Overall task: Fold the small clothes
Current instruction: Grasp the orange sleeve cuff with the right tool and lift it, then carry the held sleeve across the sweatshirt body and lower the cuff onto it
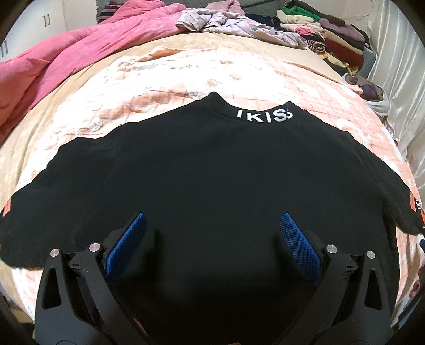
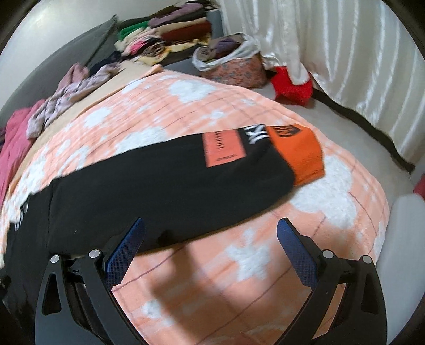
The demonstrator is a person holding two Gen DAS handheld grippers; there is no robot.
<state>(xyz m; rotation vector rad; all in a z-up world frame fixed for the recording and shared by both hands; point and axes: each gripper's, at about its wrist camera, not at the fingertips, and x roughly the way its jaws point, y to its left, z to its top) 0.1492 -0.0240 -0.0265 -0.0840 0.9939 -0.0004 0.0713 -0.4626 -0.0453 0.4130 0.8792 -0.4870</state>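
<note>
A small black sweatshirt (image 1: 212, 172) with white letters on its collar lies spread flat on the peach blanket (image 1: 159, 74), both sleeves out to the sides. My left gripper (image 1: 212, 225) is open and empty, above the lower middle of the shirt. In the right wrist view the shirt's sleeve (image 2: 164, 180) stretches to the right and ends in an orange cuff (image 2: 300, 154) with an orange patch beside it. My right gripper (image 2: 211, 231) is open and empty, over the blanket (image 2: 212, 278) just below the sleeve's lower edge, its left finger (image 2: 124, 249) over the black cloth.
A pink quilt (image 1: 53, 61) lies bunched at the left. A heap of loose clothes (image 1: 225, 24) and stacks of folded clothes (image 1: 332, 39) sit at the far end. A fabric basket (image 2: 233, 63), a red item (image 2: 292, 85) and white curtains (image 2: 345, 53) stand at the right.
</note>
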